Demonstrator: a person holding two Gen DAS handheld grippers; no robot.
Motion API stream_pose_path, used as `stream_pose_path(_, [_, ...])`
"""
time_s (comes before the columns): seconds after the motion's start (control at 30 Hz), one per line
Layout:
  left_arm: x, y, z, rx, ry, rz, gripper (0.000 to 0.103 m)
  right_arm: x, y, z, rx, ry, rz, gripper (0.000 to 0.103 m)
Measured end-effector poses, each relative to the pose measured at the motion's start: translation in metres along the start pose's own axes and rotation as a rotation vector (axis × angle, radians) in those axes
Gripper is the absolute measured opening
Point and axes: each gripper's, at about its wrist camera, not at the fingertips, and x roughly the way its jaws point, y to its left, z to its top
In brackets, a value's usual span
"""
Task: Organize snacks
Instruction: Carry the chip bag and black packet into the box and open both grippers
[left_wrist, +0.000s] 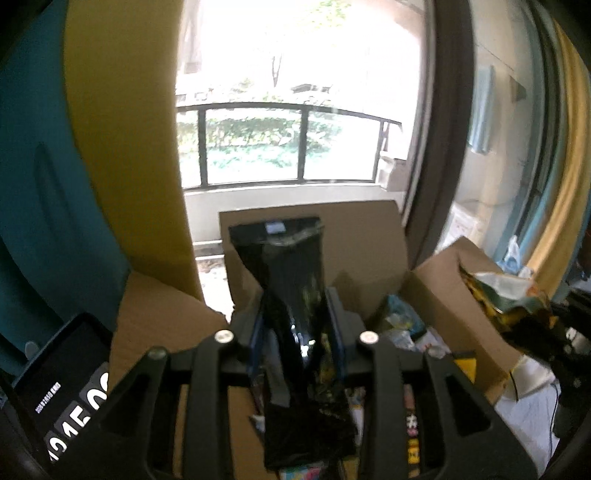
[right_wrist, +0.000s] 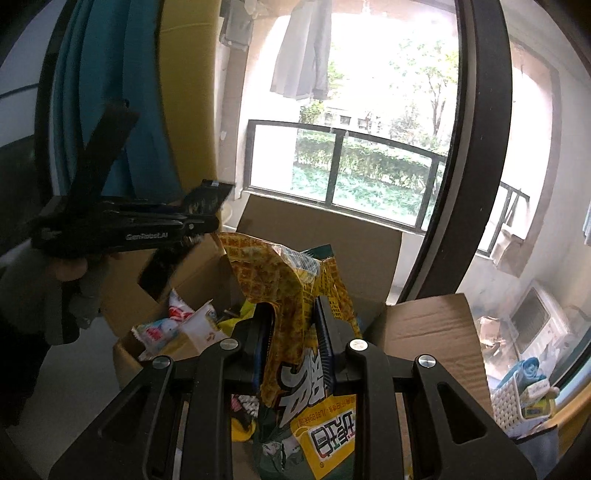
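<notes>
My left gripper (left_wrist: 297, 314) is shut on a long black snack packet (left_wrist: 284, 266) and holds it upright above an open cardboard box (left_wrist: 369, 236). My right gripper (right_wrist: 291, 314) is shut on a yellow and green snack bag (right_wrist: 291, 280) above the same box (right_wrist: 325, 236). The left gripper (right_wrist: 199, 225) with its black packet (right_wrist: 207, 197) shows at the left of the right wrist view. The yellow bag shows at the right edge of the left wrist view (left_wrist: 506, 291). Several more snack packets (right_wrist: 177, 325) lie inside the box.
A balcony window with a dark railing (left_wrist: 303, 144) is straight behind the box. Teal and yellow curtains (left_wrist: 122, 147) hang on the left. A phone with a clock display (left_wrist: 62, 380) is at the lower left. A white basket (right_wrist: 513, 402) with items sits at the right.
</notes>
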Motion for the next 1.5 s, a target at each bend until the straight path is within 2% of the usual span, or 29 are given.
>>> stream_pose_path(0.07, [-0.002, 0.008, 0.001, -0.035, -0.016, -0.004, 0.063, 0.004, -0.001, 0.003, -0.001, -0.004, -0.006, 0.025])
stream_pose_path(0.13, [-0.009, 0.015, 0.000, -0.057, -0.034, -0.016, 0.075, 0.009, 0.000, 0.006, -0.004, -0.006, -0.013, 0.025])
stream_pose_path(0.57, [-0.067, 0.038, -0.009, -0.101, -0.136, 0.012, 0.075, 0.046, 0.015, 0.027, -0.008, -0.003, 0.001, 0.025])
stream_pose_path(0.8, [-0.086, 0.050, -0.013, -0.114, -0.155, 0.019, 0.075, 0.067, 0.038, 0.049, -0.052, -0.018, 0.015, 0.018])
stream_pose_path(0.97, [-0.092, 0.059, -0.016, -0.127, -0.153, 0.023, 0.075, 0.079, 0.045, 0.060, -0.037, -0.012, 0.016, 0.018])
stream_pose_path(1.27, [-0.104, 0.057, -0.022, -0.125, -0.156, 0.011, 0.075, 0.059, 0.050, 0.057, -0.048, 0.005, -0.004, 0.019])
stream_pose_path(1.5, [-0.127, 0.038, -0.032, -0.104, -0.161, -0.008, 0.075, 0.027, 0.051, 0.049, -0.036, 0.001, -0.009, 0.019])
